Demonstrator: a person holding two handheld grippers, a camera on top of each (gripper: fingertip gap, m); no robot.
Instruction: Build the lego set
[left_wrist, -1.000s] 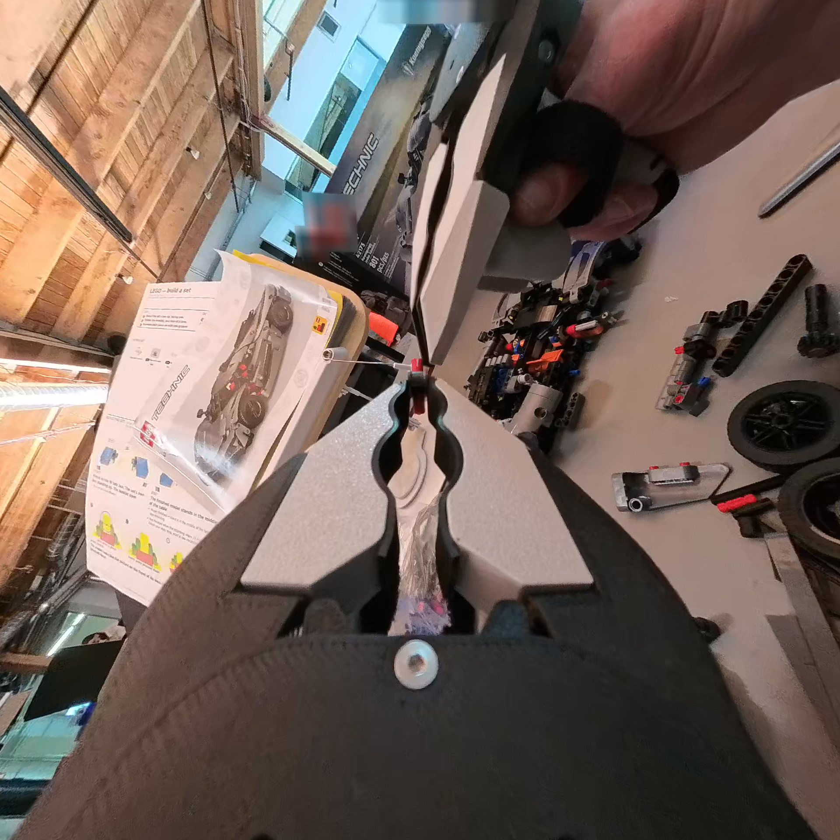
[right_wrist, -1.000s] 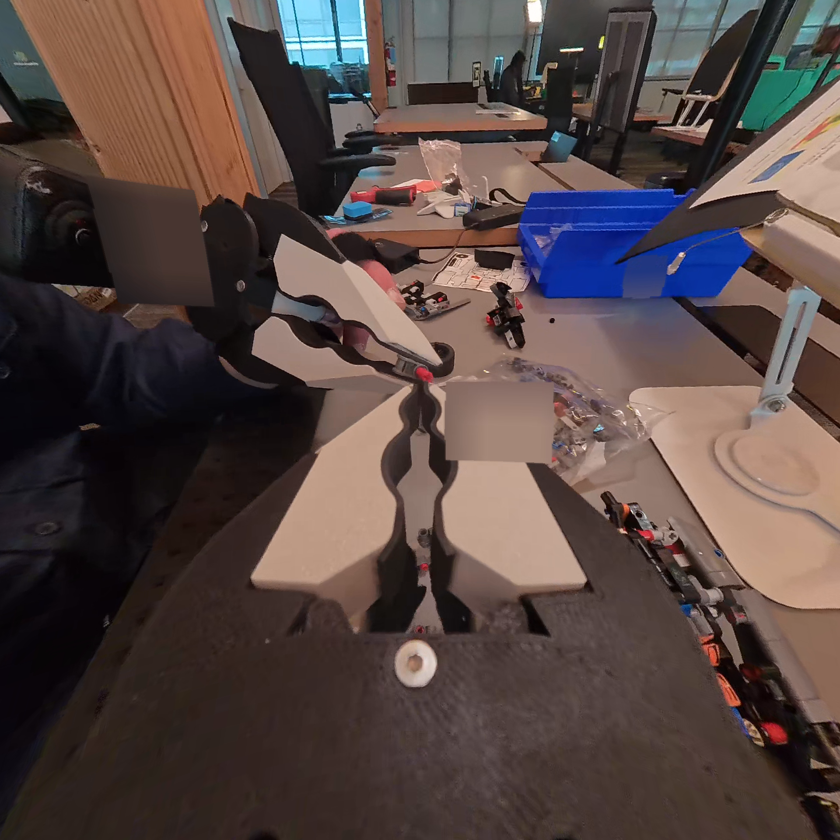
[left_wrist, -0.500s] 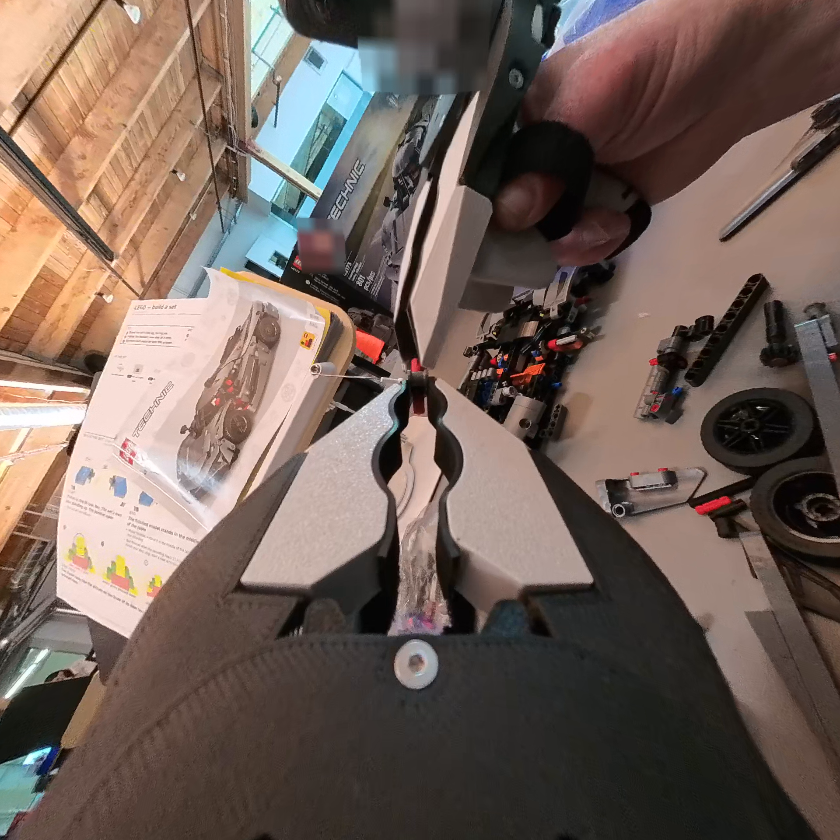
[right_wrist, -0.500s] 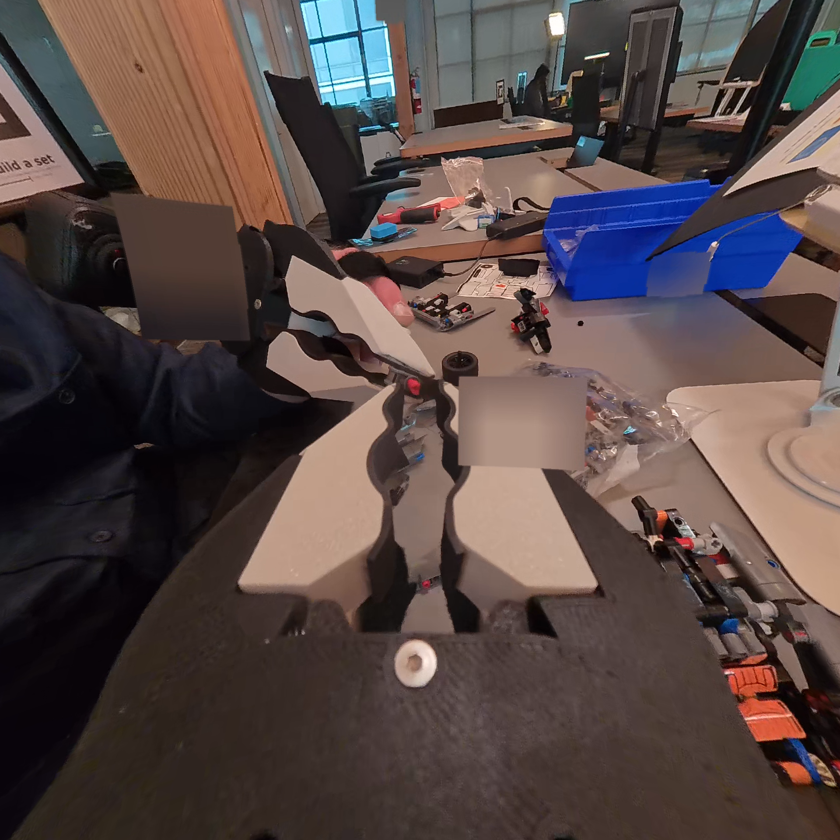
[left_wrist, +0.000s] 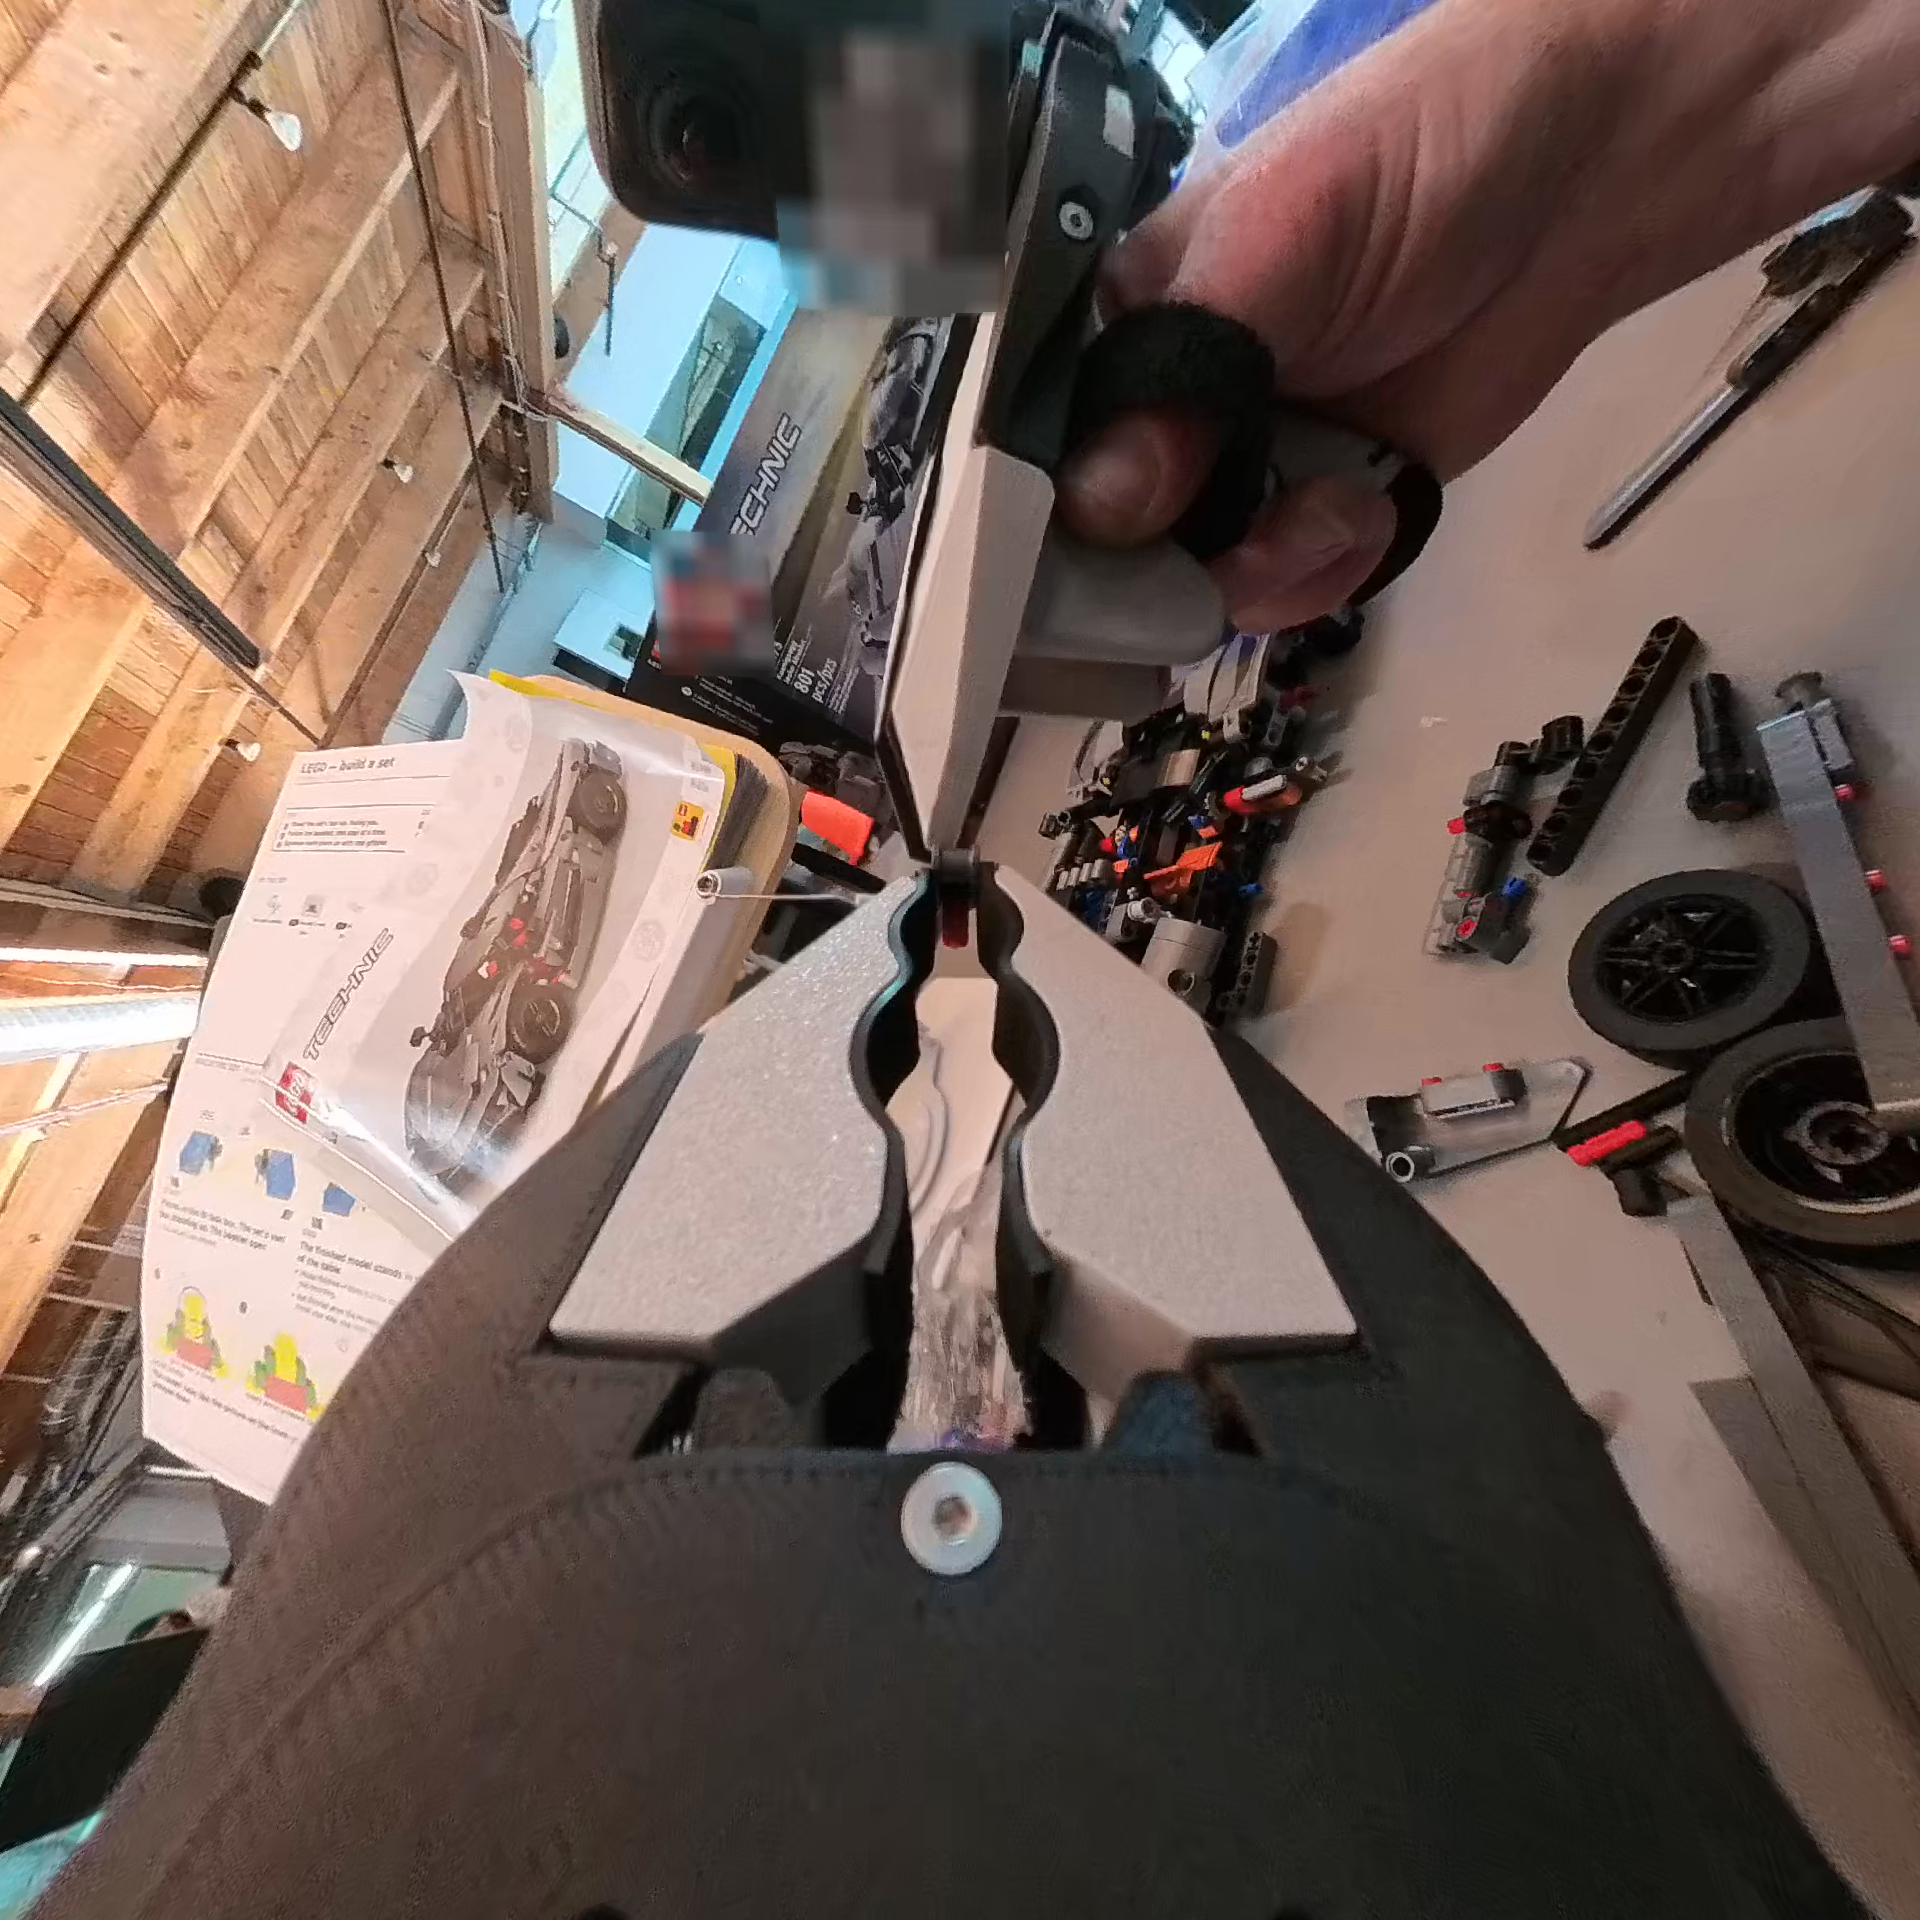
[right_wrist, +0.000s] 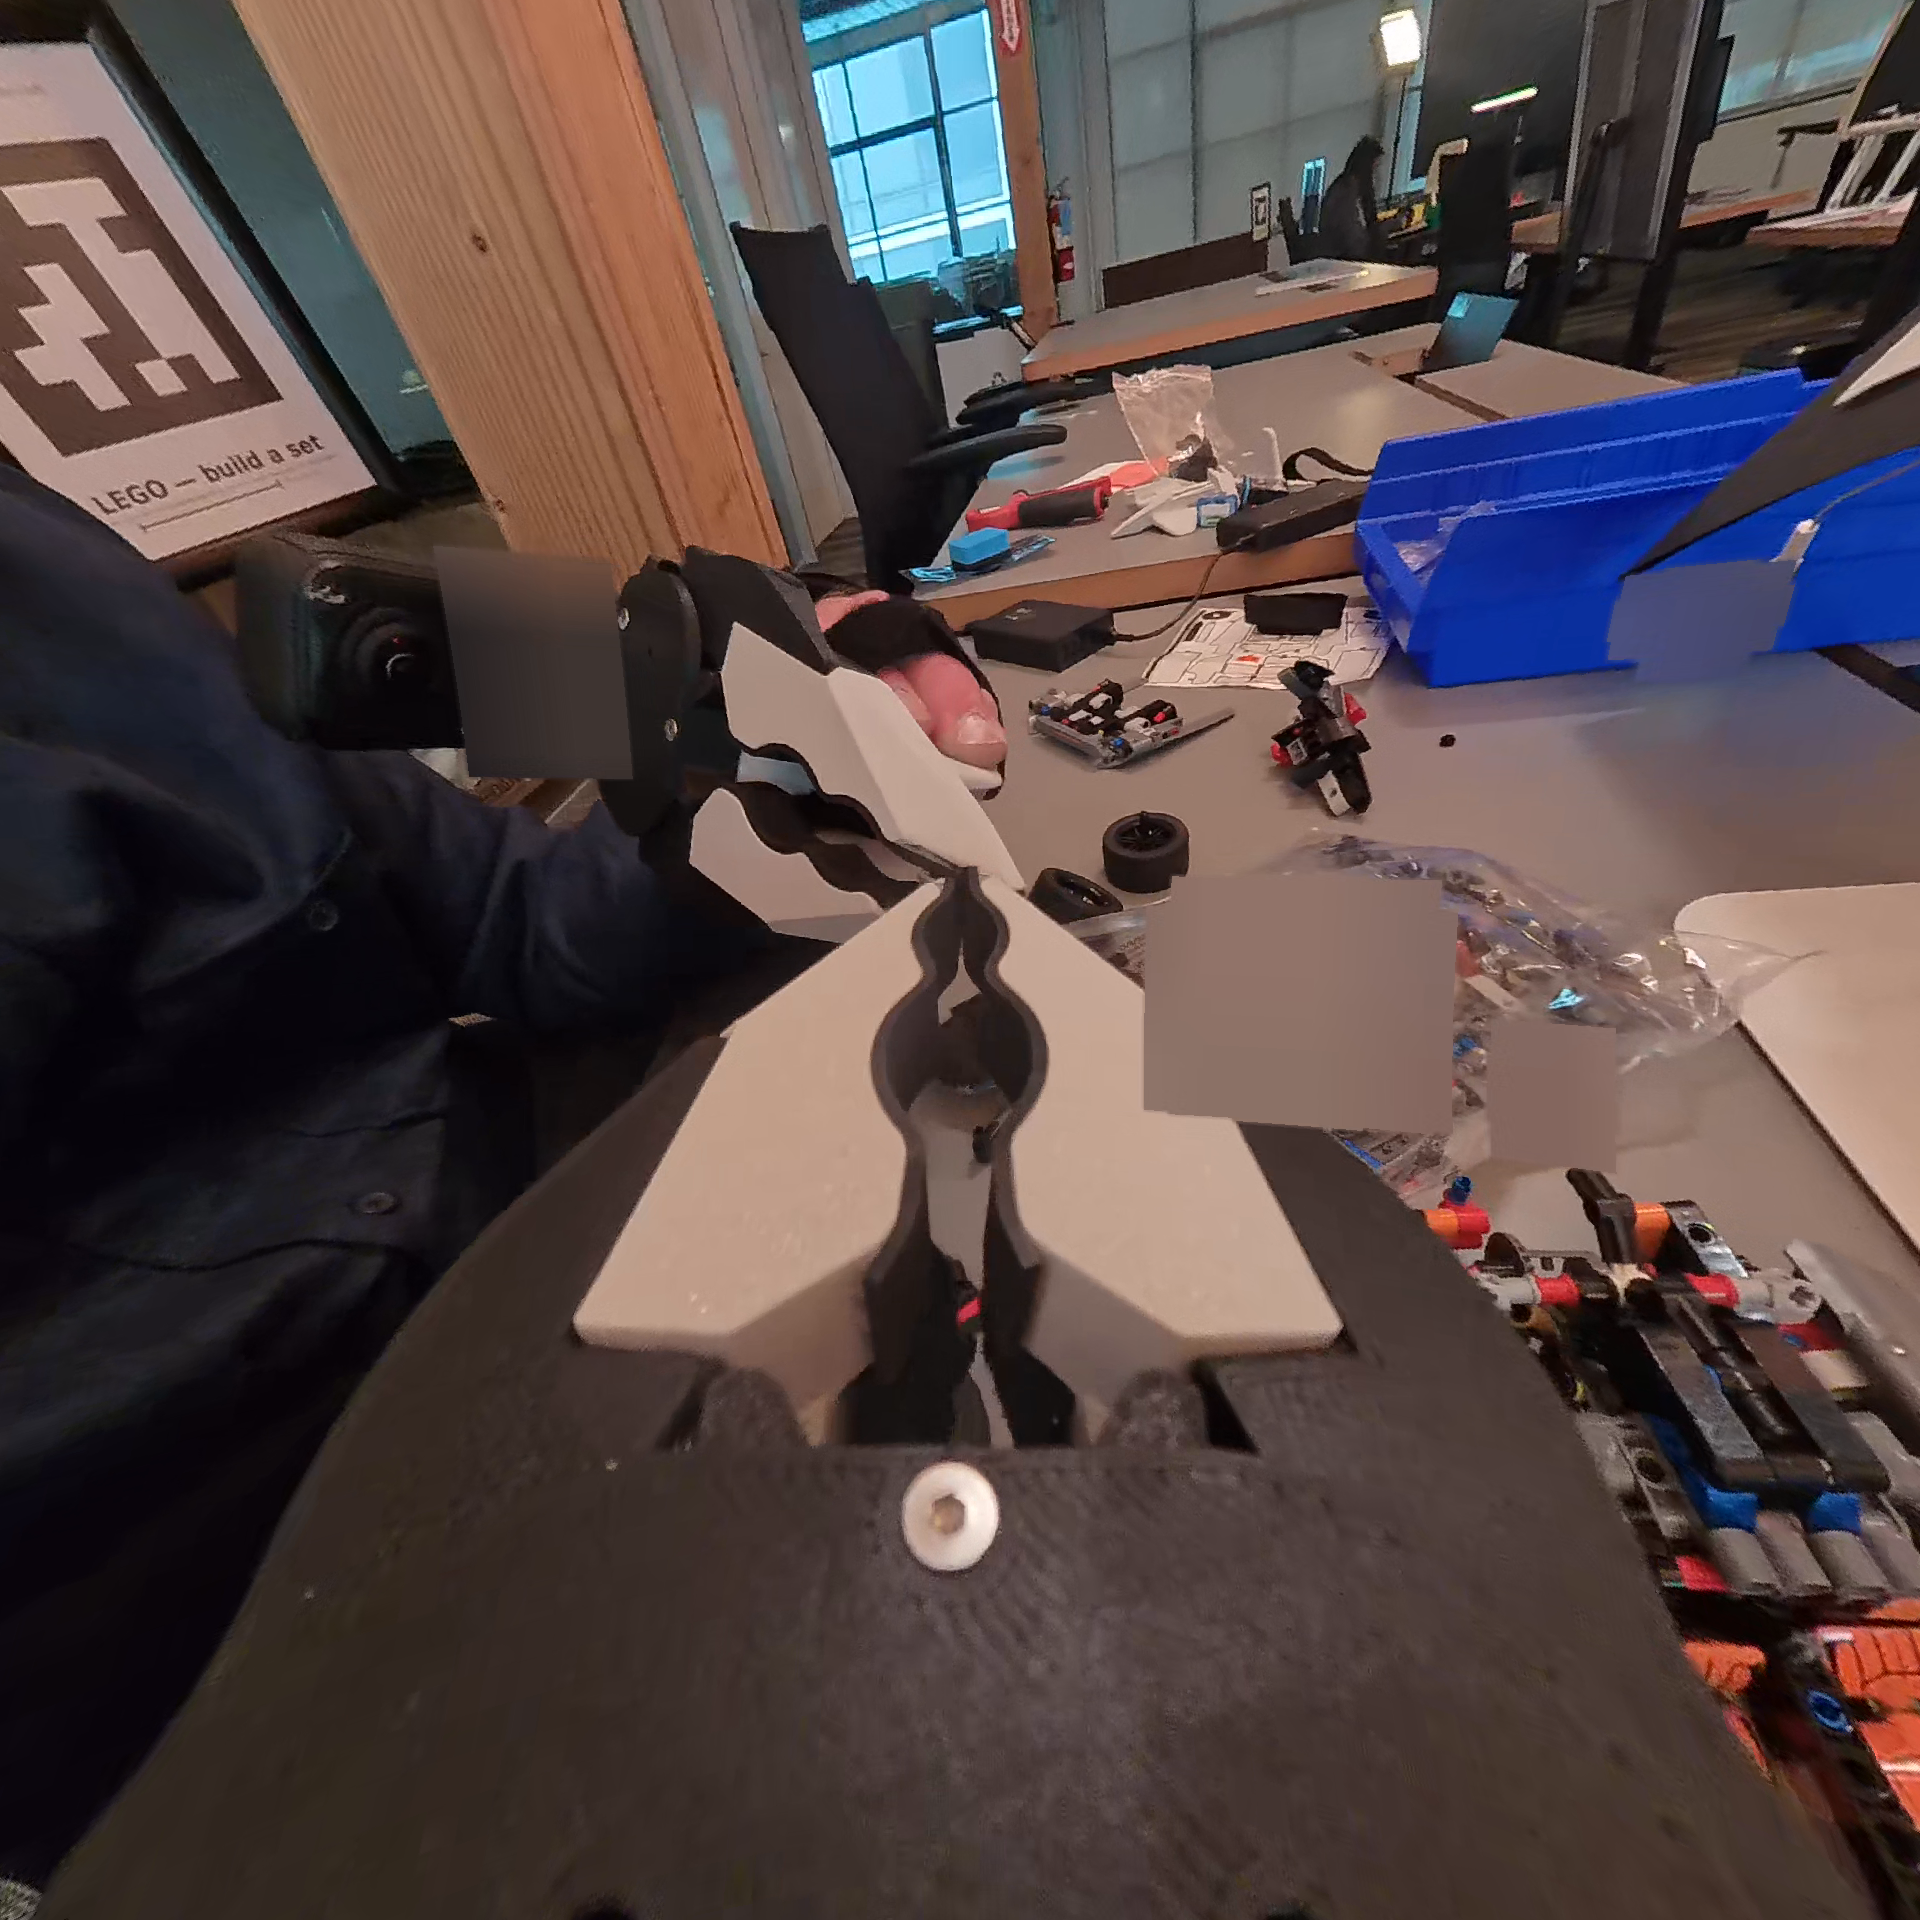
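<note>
Grey table (left_wrist: 1558, 582), part-built black lego car chassis w/ orange bits (left_wrist: 1164, 831) far centre, two black rubber wheels (left_wrist: 1688, 971) right, blue plastic bin (right_wrist: 1558, 499) far right, left gripper (left_wrist: 954, 883) nearly shut on small red-black pin (left_wrist: 953, 896), right gripper (right_wrist: 968, 883) tips closed, meeting it, grip contents hidden.

A small red pin (left_wrist: 952, 928) with a black piece (left_wrist: 954, 863) on its far end is sitting pinched upright between two closing fingertips, raised above the table. To its right, the partly built car chassis (left_wrist: 1174, 831), black and grey with orange, red and blue bits, is lying flat. Farther right, two black wheels (left_wrist: 1688, 971) are resting near a long black beam (left_wrist: 1616, 756) and a grey panel (left_wrist: 1465, 1103).
</note>
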